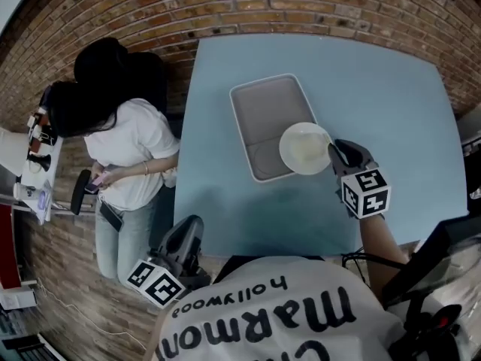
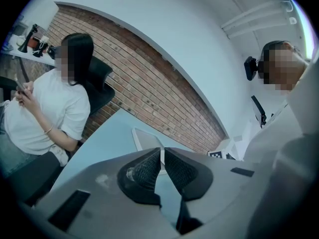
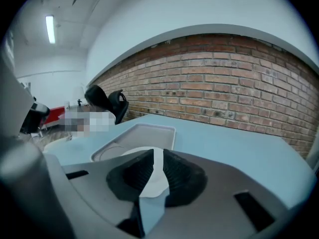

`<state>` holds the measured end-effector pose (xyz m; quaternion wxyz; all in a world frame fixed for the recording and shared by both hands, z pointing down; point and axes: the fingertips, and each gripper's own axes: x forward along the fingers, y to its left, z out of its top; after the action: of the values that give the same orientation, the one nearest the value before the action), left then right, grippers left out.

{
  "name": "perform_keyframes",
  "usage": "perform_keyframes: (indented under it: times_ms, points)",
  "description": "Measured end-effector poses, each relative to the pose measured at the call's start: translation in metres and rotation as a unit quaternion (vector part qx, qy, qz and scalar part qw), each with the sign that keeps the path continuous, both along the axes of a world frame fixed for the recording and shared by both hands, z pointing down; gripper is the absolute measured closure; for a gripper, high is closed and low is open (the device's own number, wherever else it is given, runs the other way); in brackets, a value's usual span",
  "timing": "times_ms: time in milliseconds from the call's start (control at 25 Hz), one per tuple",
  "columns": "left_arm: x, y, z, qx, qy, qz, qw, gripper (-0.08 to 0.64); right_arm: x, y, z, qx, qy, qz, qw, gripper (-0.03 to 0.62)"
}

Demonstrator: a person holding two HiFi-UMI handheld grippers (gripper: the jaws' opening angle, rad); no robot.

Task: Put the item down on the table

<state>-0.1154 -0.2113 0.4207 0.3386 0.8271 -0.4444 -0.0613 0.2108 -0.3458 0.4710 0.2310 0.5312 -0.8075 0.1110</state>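
Observation:
A white plate (image 1: 304,148) hangs over the near right corner of the grey tray (image 1: 267,111), half past the tray's rim. My right gripper (image 1: 336,150) is shut on the plate's right edge. In the right gripper view the plate (image 3: 155,163) shows pinched between the jaws, with the tray (image 3: 144,136) just beyond. Whether the plate touches the tray I cannot tell. My left gripper (image 1: 189,230) is held off the near left corner of the light blue table (image 1: 376,96). The left gripper (image 2: 162,156) is shut with nothing in it.
A person in a white shirt (image 1: 128,156) sits at the table's left side, looking at a phone, with a black chair (image 1: 113,62) behind. A brick wall (image 1: 301,6) runs along the far edge. Dark equipment (image 1: 443,254) stands at the near right.

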Motion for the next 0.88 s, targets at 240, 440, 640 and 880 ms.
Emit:
perform_keyframes:
  times_ms: [240, 440, 640, 880]
  points:
    - [0.032, -0.026, -0.015, 0.035, -0.022, 0.085, 0.9955, 0.531, 0.004, 0.042, -0.036, 0.006, -0.098, 0.045, 0.994, 0.564]
    - [0.059, -0.039, -0.035, 0.102, -0.058, 0.151, 0.9816, 0.531, 0.01, 0.068, -0.063, 0.002, -0.179, 0.076, 0.981, 0.565]
    - [0.083, -0.041, -0.045, 0.127, -0.052, 0.196, 0.971, 0.531, 0.002, 0.096, -0.075, 0.02, -0.155, 0.077, 0.985, 0.565]
    - [0.108, -0.038, -0.062, 0.144, -0.024, 0.21, 0.9668, 0.531, -0.01, 0.11, -0.075, 0.017, -0.156, 0.056, 0.986, 0.565]
